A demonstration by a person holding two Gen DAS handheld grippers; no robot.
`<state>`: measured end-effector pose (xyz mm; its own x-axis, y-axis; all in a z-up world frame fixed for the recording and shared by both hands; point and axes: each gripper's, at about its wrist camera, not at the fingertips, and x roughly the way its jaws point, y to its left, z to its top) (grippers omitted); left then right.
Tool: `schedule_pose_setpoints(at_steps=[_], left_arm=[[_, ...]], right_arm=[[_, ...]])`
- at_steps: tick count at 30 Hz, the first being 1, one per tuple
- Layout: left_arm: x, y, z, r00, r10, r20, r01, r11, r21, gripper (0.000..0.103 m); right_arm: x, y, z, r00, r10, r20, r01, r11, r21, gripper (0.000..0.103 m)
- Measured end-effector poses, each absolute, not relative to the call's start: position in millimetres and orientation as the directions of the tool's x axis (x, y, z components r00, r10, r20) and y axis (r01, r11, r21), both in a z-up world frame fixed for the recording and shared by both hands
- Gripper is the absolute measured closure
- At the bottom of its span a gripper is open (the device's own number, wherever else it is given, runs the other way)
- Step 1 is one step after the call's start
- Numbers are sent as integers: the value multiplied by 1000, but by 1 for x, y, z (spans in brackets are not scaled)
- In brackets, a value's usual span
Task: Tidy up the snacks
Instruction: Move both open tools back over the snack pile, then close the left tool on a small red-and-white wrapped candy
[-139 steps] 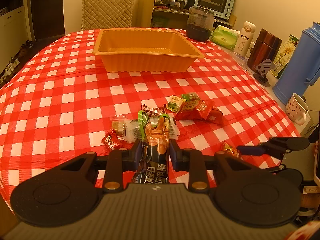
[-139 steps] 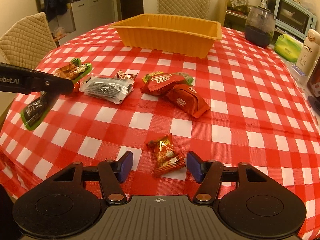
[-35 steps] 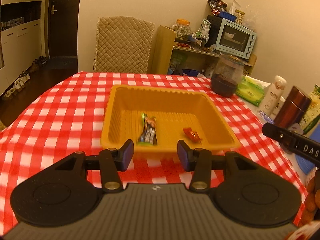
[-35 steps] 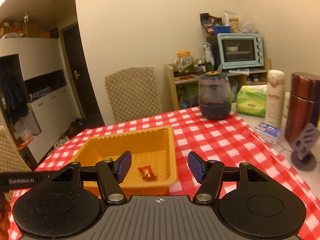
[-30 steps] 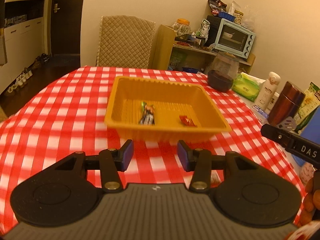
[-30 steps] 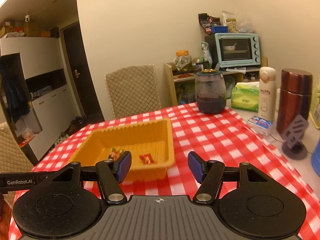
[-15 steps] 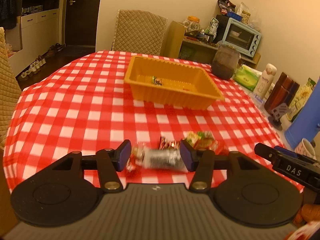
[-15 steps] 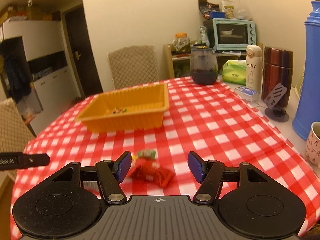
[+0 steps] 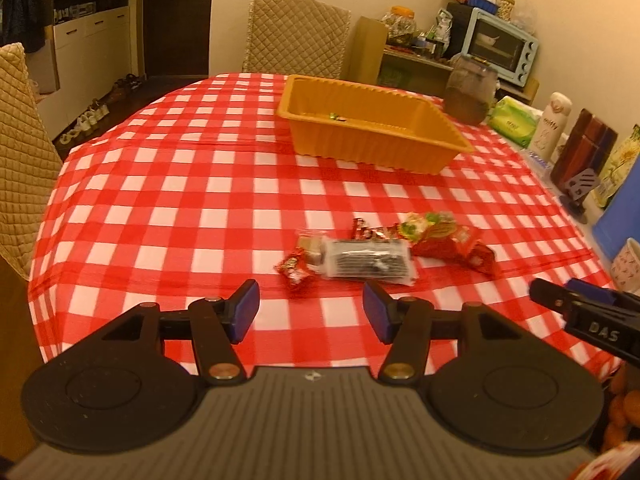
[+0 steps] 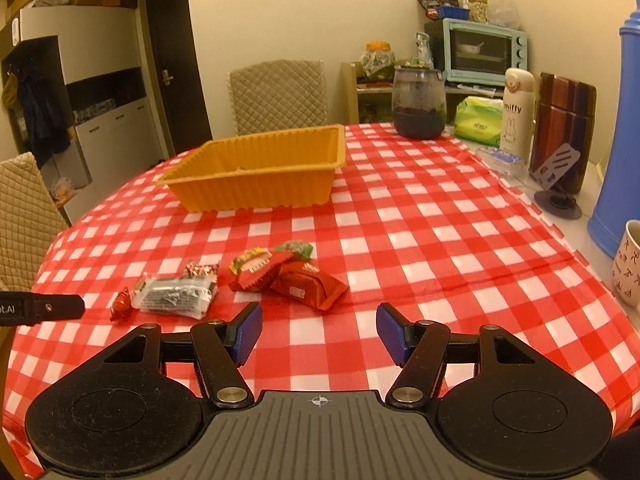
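Table [image 10: 420,216] w/ checked cloth. Tray [image 10: 256,176] sits toward far side, chair [image 10: 280,94] behind it; a wrapper [image 9: 336,117] lies in tray. Snack cluster nearer the cameras, well apart from tray: small candy [image 10: 122,304] at left end, clear pack [image 10: 176,296] just right of it & touching, small twist candy [image 10: 200,270] behind pack, then two pouches [image 10: 288,280] overlapping, w/ another small packet [image 10: 298,249] behind them. Along table's right edge, far to near: jar [image 10: 418,102], tissue pack [image 10: 478,118], bottle [image 10: 518,110], flask [image 10: 566,128], tall thermos [image 10: 622,140], mug [image 10: 628,268]. Toaster oven [image 10: 484,50] on shelf behind jar. Second chair [image 10: 20,216] at table's left.
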<state>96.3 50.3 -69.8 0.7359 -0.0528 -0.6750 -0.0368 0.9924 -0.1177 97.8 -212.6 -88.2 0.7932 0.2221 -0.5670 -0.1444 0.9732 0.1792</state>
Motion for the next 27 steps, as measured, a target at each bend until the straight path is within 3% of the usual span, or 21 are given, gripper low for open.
schedule_pose_setpoints(at_steps=[17, 23, 27], left_arm=[[151, 58, -115, 722, -66, -689, -78, 981, -176, 65], [156, 58, -119, 716, -64, -696, -66, 985, -159, 84], [154, 58, -122, 704, -47, -709, -69, 989, -133, 84]], right_arm=[[117, -215, -109, 769, 203, -606, -116, 977, 180, 40], [122, -214, -114, 760, 205, -617, -116, 976, 182, 40], [125, -213, -115, 756, 211, -620, -122, 976, 182, 40]])
